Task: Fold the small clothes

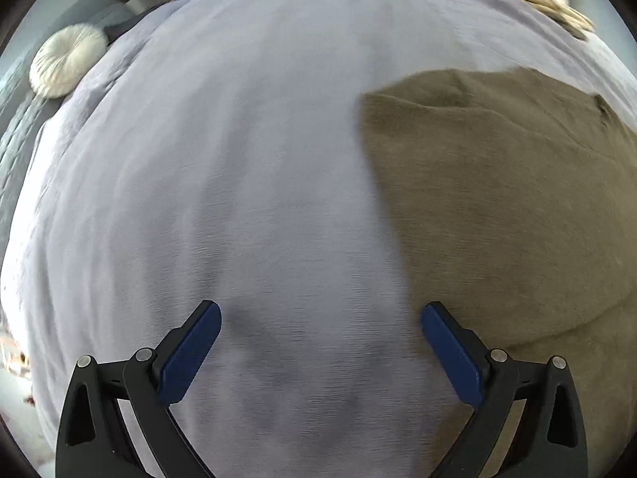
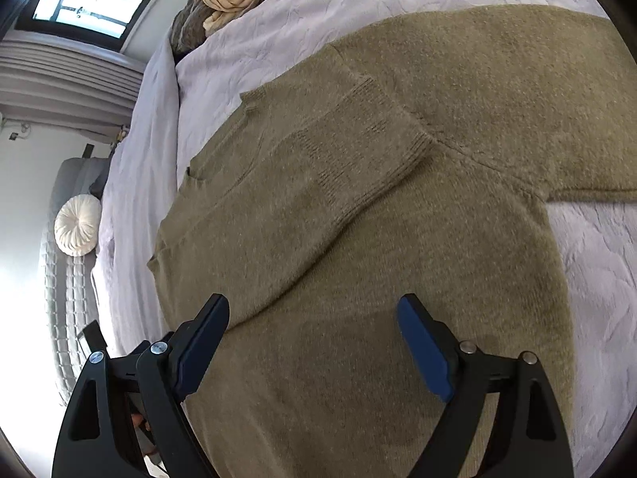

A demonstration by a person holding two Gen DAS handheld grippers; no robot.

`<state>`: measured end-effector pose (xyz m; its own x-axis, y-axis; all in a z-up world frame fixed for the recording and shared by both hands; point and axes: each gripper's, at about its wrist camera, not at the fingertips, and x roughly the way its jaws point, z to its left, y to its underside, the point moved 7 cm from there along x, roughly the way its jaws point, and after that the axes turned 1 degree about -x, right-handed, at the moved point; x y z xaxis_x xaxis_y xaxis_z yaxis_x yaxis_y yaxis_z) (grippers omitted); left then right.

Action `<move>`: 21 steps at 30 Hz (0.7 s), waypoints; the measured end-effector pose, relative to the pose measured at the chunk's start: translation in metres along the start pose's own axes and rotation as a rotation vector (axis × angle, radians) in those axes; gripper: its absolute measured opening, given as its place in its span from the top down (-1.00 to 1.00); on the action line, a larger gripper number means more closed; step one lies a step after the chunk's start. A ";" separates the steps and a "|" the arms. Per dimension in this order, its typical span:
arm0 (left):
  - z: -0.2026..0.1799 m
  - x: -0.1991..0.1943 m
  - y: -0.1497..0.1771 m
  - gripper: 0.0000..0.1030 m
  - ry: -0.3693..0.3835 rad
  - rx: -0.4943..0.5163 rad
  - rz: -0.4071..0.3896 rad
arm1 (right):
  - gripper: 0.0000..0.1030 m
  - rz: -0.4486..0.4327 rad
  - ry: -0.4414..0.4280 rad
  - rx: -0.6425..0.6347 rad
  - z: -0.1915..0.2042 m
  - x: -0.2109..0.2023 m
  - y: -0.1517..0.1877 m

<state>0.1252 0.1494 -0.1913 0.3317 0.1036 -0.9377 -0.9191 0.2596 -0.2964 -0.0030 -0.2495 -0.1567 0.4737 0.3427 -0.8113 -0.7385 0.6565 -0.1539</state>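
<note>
One garment is in play: an olive-green knitted sweater [image 2: 398, 207] spread flat on the bed [image 2: 247, 51], whose pale lilac cover shows on every side of it. In the right wrist view one sleeve [image 2: 350, 159] is already laid across the body, its ribbed cuff ending near the middle, while the other sleeve [image 2: 557, 91] still reaches out toward the far right. The neckline sits at the left edge of the cloth, toward the side of the bed.

Both tools are spread wide and hold nothing. The right tool [image 2: 314, 318] hangs over the lower body of the sweater, with knit beneath the gap but no pad visibly pressing on it. The left tool [image 1: 320, 322] hovers over bare bedcover, just beside the sweater's [image 1: 497, 199] edge, which fills the right part of its view.

The knit looks thick, fuzzy and limp. I judge it light enough to lift by an edge, yet heavy enough to sag and drag if picked up at one point only. It will not hold a crease crisply, and the soft bedding under it gives way, so pinching a single layer needs care. The hairy surface should grip the pads well. Sensible holds would be the ribbed hem or cuff, where the fabric is firmer, or the outer sleeve near its end, taken with two tools well apart to keep the fold straight.
</note>
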 end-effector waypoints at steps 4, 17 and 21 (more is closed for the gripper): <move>0.023 -0.005 0.003 -0.97 0.110 -0.115 0.038 | -0.73 0.053 -0.114 0.007 0.021 0.009 0.016; 0.058 -0.032 0.033 -0.97 0.161 -0.238 0.017 | -0.73 0.325 -0.414 -0.065 0.203 0.162 0.105; 0.085 -0.036 0.053 -0.97 0.165 -0.273 0.014 | -0.74 0.292 -0.400 0.013 0.201 0.180 0.102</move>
<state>0.0830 0.2408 -0.1577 0.3005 -0.0575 -0.9521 -0.9538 -0.0105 -0.3004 0.1036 0.0141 -0.2052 0.3968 0.7432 -0.5386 -0.8629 0.5022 0.0572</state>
